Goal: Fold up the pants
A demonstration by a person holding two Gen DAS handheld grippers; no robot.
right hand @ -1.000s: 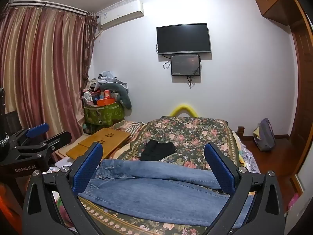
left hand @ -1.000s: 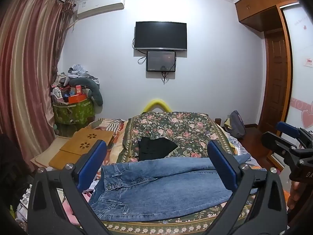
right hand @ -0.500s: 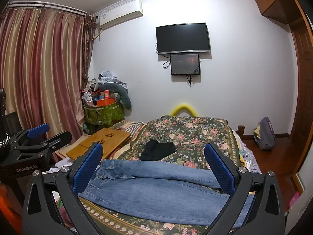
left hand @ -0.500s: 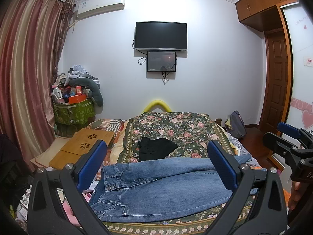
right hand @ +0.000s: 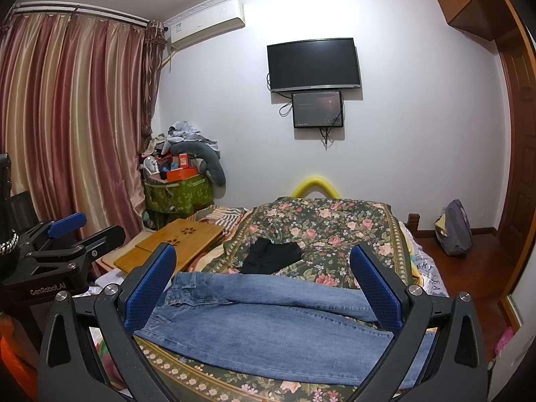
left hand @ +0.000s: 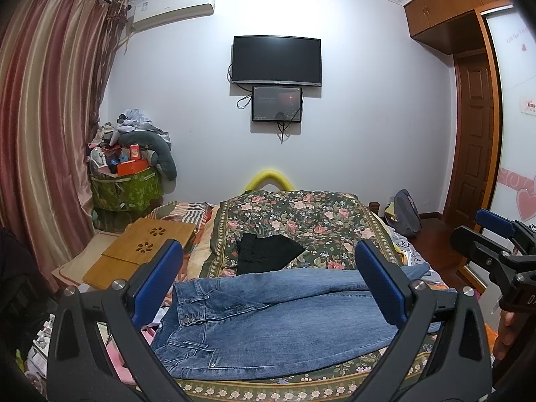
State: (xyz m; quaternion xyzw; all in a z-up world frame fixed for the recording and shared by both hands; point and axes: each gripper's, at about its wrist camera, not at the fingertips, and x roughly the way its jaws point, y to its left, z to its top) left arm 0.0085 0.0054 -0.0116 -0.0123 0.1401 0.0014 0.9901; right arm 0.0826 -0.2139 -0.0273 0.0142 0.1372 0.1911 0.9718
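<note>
A pair of blue jeans (left hand: 278,318) lies flat across the near end of a bed (left hand: 301,221) with a dark floral cover, long axis running side to side: waistband to the left, leg ends to the right. Both sets of tongs hover above and in front of the jeans, touching nothing. The left tongs (left hand: 268,283) are spread wide apart and empty, nearer the waistband; the right tongs (right hand: 264,284), also wide apart and empty, sit nearer the leg ends. A small black garment (left hand: 266,253) rests on the cover just beyond the jeans. The room has striped pink curtains (right hand: 67,124) on the left, a wall television (left hand: 277,61), and a wooden lap tray (left hand: 140,248) beside the bed
</note>
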